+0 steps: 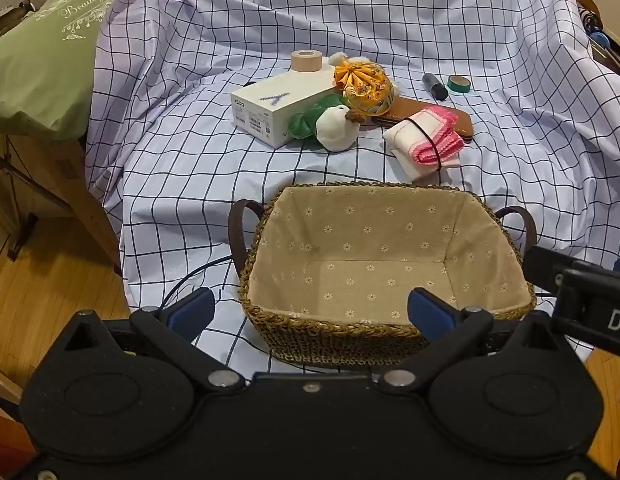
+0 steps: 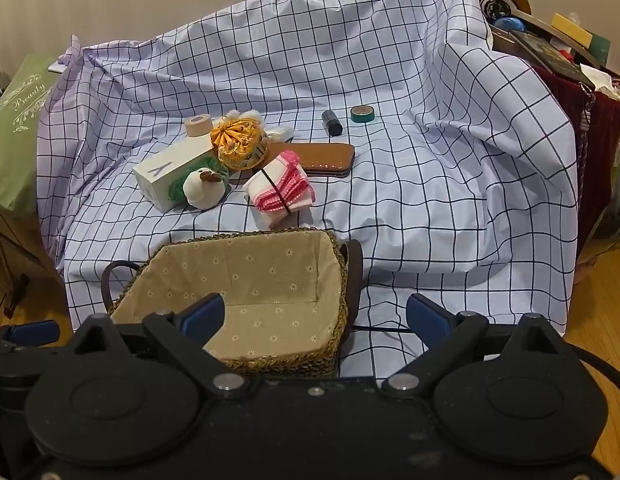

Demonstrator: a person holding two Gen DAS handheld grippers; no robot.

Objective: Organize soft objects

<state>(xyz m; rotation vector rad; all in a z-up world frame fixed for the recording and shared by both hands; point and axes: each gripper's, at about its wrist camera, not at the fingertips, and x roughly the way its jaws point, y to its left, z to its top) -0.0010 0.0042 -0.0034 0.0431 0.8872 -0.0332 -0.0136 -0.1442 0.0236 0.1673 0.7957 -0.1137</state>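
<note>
Where jaws on both grippers gape empty, basket (image 1: 266, 216) front hidden, green plush (image 1: 306, 120) perhaps half-buried.

— What lies on the checked cloth (image 1: 190, 184)?
— A white box (image 1: 270, 114) with a tan tape roll (image 1: 306, 60) just behind it, a brown leather case (image 2: 326, 158), a dark small bottle (image 2: 332, 123) and a green tape ring (image 2: 362, 114) beside it.
— And at the left edge?
— A green pillow (image 1: 42, 64), above the wooden floor (image 1: 50, 280).
</note>
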